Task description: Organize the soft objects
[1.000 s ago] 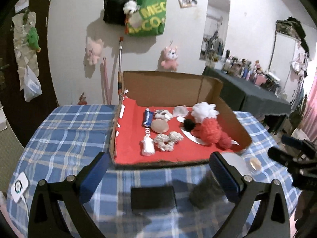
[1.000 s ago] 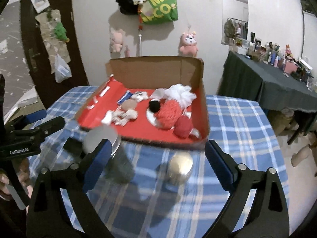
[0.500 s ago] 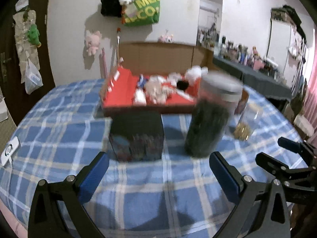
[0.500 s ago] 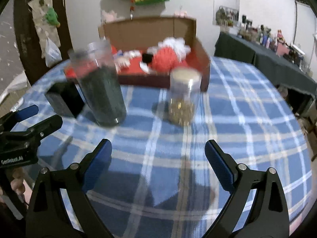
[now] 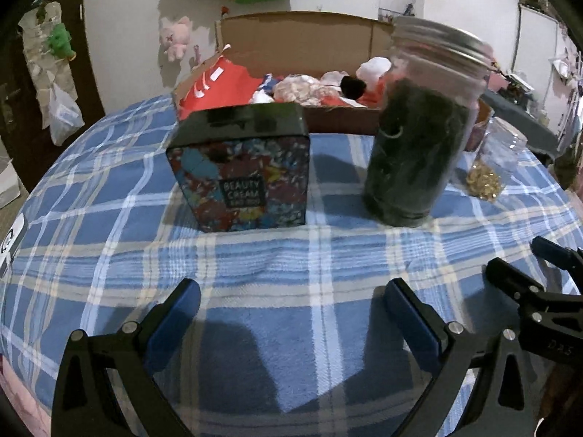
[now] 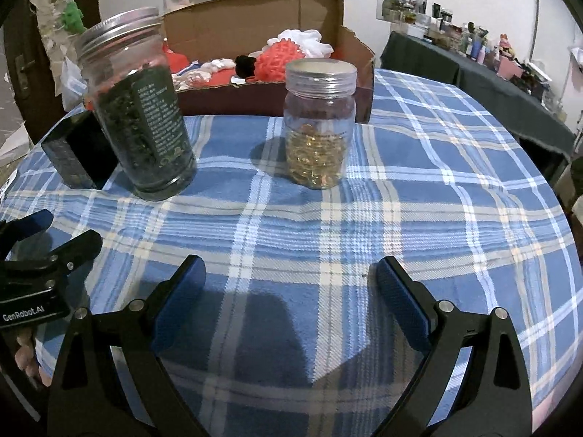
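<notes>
Left gripper (image 5: 291,313) and right gripper (image 6: 289,284): jaws spread wide, empty, low over bench (image 6: 419,189) (blue plaid cloth). Soft objects (image 6: 280,60) lie in cardboard box (image 6: 255,22) at far side, behind dark jar (image 6: 138,109), gold-bead jar (image 6: 319,123), cream box (image 5: 244,167).

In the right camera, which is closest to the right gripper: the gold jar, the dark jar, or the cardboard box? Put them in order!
From the right gripper:
1. Gold jar, straight ahead, and dark jar, ahead on the left: too close to call.
2. Cardboard box, behind both jars, farthest.
</notes>
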`<state>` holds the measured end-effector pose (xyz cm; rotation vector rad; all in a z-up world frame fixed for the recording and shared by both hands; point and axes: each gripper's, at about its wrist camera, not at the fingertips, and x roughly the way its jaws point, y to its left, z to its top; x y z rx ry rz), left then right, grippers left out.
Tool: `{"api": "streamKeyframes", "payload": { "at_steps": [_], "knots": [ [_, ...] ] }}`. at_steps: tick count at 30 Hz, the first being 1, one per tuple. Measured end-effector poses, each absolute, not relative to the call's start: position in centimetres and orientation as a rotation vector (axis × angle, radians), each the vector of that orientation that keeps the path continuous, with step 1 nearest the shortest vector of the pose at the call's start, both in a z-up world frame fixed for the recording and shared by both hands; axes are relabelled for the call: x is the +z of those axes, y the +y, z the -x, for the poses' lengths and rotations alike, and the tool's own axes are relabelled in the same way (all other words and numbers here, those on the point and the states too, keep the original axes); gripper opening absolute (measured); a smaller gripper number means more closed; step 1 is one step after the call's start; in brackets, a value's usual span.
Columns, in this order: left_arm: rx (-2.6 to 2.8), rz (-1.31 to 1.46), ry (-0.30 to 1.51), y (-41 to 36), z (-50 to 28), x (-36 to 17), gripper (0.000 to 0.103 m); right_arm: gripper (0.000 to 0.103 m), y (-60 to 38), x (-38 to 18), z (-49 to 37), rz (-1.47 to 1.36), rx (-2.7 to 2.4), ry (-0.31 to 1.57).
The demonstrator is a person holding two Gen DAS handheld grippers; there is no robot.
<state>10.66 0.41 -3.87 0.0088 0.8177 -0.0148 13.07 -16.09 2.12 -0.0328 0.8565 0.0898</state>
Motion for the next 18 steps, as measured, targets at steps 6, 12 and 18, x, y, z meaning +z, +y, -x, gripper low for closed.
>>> {"api": "streamKeyframes", "payload": {
  "at_steps": [6, 12, 18],
  "knots": [
    [-0.004, -0.017, 0.81, 0.37, -10.49, -3.91, 0.103, 0.097, -16.14, 2.14, -13.25, 0.031, 0.085, 0.857],
    [-0.001, -0.019, 0.813, 0.36, -10.51, -3.94, 0.103, 0.097, -16.17, 2.13, -13.25, 0.034, 0.082, 0.857],
    [-0.002, -0.019, 0.812, 0.39, -10.5, -3.94, 0.103, 0.097, -16.15, 2.15, -13.2, 0.035, 0.082, 0.857]
  ]
}}
